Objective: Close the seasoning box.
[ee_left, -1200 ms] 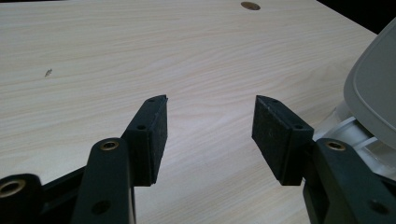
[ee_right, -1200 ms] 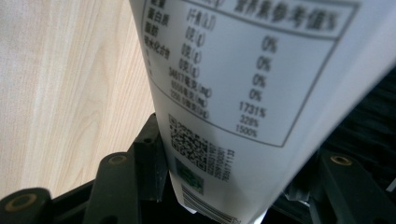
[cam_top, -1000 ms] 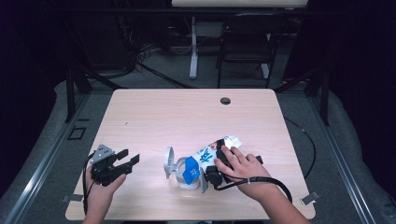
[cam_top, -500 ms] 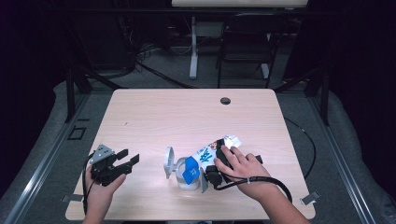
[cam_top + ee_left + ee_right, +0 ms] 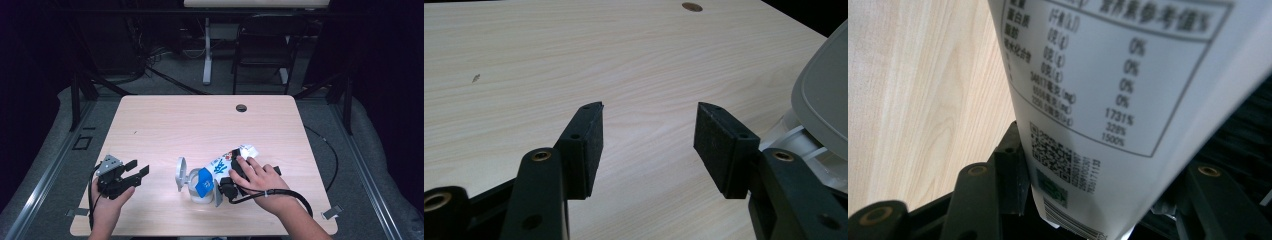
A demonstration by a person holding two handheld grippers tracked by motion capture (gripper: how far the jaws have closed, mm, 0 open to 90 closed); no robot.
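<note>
A white and blue pouch (image 5: 220, 165) lies tilted over a small white container (image 5: 196, 195) whose grey lid (image 5: 179, 173) stands open at the near middle of the table. My right gripper (image 5: 225, 182), under the person's right hand, is shut on the pouch. In the right gripper view the pouch's printed label (image 5: 1108, 75) sits between the jaws of the right gripper (image 5: 1098, 195). My left gripper (image 5: 140, 167) rests at the near left, open and holding nothing, jaws pointing toward the container. In the left gripper view, my left gripper (image 5: 649, 112) stands open over bare wood, with the lid (image 5: 824, 95) to its right.
The light wooden table (image 5: 200, 125) has a small round cable hole (image 5: 241, 107) near its far edge. A dark chair (image 5: 260, 40) and a white stand (image 5: 206, 45) are beyond the table. Black cables trail from both grippers.
</note>
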